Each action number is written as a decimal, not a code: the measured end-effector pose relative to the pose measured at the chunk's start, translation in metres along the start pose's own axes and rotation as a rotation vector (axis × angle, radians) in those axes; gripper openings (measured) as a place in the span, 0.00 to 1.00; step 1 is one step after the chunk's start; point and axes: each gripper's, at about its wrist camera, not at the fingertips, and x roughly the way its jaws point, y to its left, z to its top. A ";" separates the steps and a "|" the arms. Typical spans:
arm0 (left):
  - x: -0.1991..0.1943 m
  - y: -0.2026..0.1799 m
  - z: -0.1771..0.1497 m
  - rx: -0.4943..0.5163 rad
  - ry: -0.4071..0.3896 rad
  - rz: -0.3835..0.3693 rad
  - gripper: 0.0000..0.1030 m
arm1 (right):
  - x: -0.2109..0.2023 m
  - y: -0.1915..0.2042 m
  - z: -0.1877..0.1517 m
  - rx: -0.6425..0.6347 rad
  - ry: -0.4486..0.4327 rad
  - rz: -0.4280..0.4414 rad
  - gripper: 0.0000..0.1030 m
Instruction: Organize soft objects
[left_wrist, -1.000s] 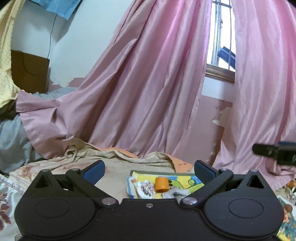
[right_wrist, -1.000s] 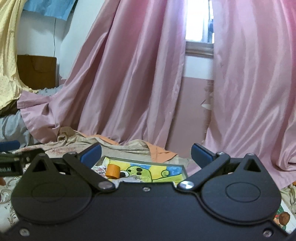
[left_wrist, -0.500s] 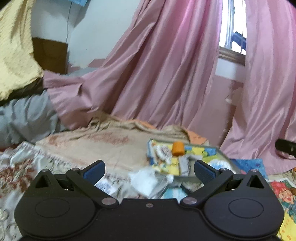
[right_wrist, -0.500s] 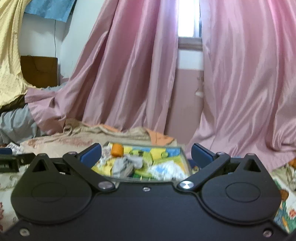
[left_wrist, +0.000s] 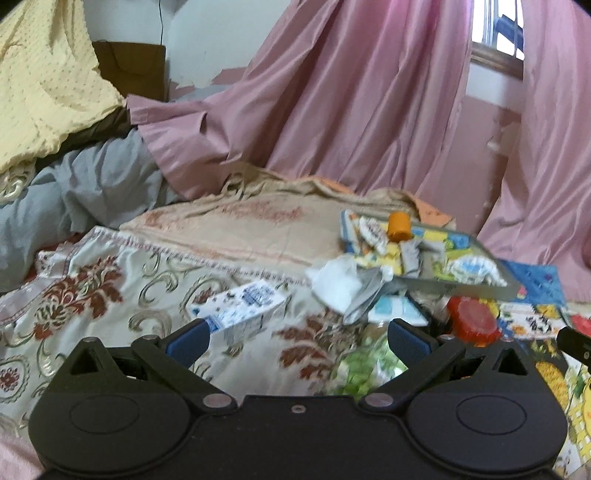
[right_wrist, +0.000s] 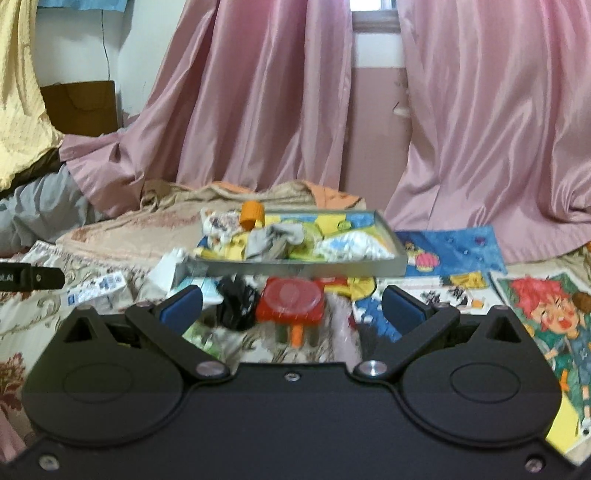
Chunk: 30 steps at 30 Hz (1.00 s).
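Note:
A shallow grey tray (right_wrist: 388, 236) (left_wrist: 461, 286) with a cartoon lining lies on the bed, holding a grey cloth (right_wrist: 275, 236), white printed cloths, and an orange cap (right_wrist: 252, 213) (left_wrist: 399, 226). In front of it lie a red lid (right_wrist: 290, 297) (left_wrist: 471, 319), a black crumpled thing (right_wrist: 236, 301), white wrappers (left_wrist: 341, 282), a white and blue carton (left_wrist: 243, 314) and a green packet (left_wrist: 364, 363). My left gripper (left_wrist: 297, 341) stands open above the carton and packet. My right gripper (right_wrist: 291, 304) stands open over the red lid. Neither holds anything.
Pink curtains (right_wrist: 258, 110) hang behind the bed, with a window (left_wrist: 495, 40) between them. A grey blanket (left_wrist: 74, 184) and yellow cloth (left_wrist: 40, 81) pile up at the left. A cartoon sheet (right_wrist: 546, 325) covers the bed on the right.
Both cameras have tilted downward and moved closer to the bed. The tray, red lid, carton and wrappers have come into view beneath the fingers. Both grippers stayed open.

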 end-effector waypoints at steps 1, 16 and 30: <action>0.000 0.000 -0.001 0.002 0.012 0.005 0.99 | -0.002 0.003 -0.005 -0.002 0.009 0.003 1.00; 0.011 0.014 -0.015 -0.043 0.182 0.106 0.99 | 0.033 0.033 -0.045 -0.035 0.149 0.077 1.00; 0.019 0.013 -0.017 -0.033 0.241 0.162 0.99 | 0.062 0.043 -0.048 -0.039 0.210 0.167 1.00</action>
